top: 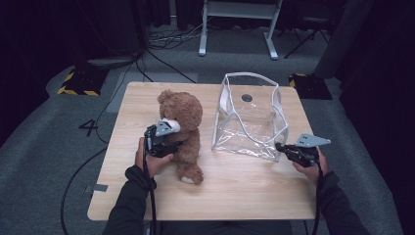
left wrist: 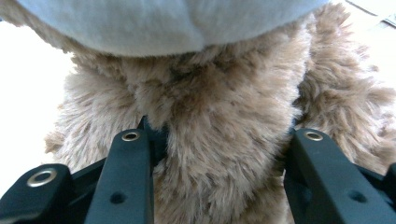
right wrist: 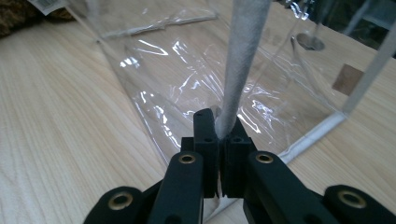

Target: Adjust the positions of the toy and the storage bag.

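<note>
A brown teddy bear (top: 183, 125) sits upright on the wooden table (top: 147, 196), left of centre. My left gripper (top: 169, 142) is closed around its body just under the white muzzle; the fur (left wrist: 215, 121) bulges between the two jaws. To the right stands a clear plastic bag (top: 249, 115) with white edging, its mouth open upward. My right gripper (top: 280, 147) is shut on the bag's near right corner, pinching the grey-white edge strip (right wrist: 243, 51) between its jaws.
Grey carpet surrounds the table. White desk legs (top: 235, 29) and loose cables (top: 166, 39) lie beyond the far edge, with a yellow-black striped base (top: 78, 81) at far left. Bare wood runs along the table's front.
</note>
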{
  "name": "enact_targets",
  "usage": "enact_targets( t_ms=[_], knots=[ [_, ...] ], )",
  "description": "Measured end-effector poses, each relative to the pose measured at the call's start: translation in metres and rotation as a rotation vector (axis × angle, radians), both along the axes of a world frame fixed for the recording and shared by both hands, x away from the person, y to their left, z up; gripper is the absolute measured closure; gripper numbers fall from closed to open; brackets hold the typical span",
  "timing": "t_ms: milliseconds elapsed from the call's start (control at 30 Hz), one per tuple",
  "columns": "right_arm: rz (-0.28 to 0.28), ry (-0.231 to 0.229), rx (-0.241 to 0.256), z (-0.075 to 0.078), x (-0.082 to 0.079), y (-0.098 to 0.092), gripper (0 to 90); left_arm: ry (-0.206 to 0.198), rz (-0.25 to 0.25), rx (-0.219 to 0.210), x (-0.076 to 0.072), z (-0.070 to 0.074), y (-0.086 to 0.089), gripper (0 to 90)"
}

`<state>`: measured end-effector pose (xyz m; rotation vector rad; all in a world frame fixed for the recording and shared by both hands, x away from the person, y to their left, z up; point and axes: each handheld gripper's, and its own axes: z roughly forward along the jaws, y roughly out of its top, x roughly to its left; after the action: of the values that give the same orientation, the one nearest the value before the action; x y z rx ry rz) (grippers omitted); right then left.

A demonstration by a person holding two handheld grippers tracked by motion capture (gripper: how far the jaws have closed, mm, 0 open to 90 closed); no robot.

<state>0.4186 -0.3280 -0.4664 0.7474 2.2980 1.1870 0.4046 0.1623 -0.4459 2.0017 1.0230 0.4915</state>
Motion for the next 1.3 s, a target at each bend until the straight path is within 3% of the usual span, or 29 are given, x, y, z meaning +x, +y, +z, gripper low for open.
enact_targets(
  t_ms=[300,400,533,633,700,767,967,1067,1100,1167,1300],
  knots=[
    [0.181,-0.016,-0.038,0.004,-0.009,0.048,87.7,-0.017,0.027,-0.01,-0.016,-0.003,0.023,57.5],
    [0.227,-0.016,-0.032,0.003,-0.02,0.052,87.7,-0.024,0.024,-0.009,-0.022,-0.004,0.027,57.5],
    [0.258,-0.01,-0.007,-0.001,-0.036,0.04,87.6,-0.032,0.019,-0.007,-0.028,-0.005,0.029,57.5],
    [0.227,-0.003,0.012,-0.002,-0.045,0.027,86.4,-0.041,0.019,-0.004,-0.031,-0.006,0.03,57.5],
    [0.185,-0.016,0.052,-0.001,-0.048,0.02,72.3,-0.044,0.026,-0.015,-0.032,-0.008,0.031,57.5],
    [0.159,0.003,0.069,0.0,-0.049,0.013,56.2,-0.046,0.03,-0.03,-0.032,-0.01,0.033,57.4],
    [0.07,0.062,0.065,-0.001,-0.051,-0.016,36.5,-0.044,0.025,-0.059,-0.031,-0.013,0.036,56.3],
    [0.021,0.076,0.041,-0.004,-0.05,-0.023,32.6,-0.047,0.031,-0.065,-0.032,-0.014,0.036,55.2],
    [-0.026,0.095,0.002,-0.011,-0.048,-0.032,29.9,-0.046,0.028,-0.066,-0.031,-0.015,0.037,55.0],
    [-0.069,0.103,-0.024,-0.016,-0.045,-0.038,28.8,-0.045,0.033,-0.064,-0.032,-0.015,0.036,54.4],
    [-0.152,0.126,-0.02,-0.023,-0.037,-0.052,28.0,-0.04,0.027,-0.024,-0.033,-0.013,0.033,54.5]
  ],
)
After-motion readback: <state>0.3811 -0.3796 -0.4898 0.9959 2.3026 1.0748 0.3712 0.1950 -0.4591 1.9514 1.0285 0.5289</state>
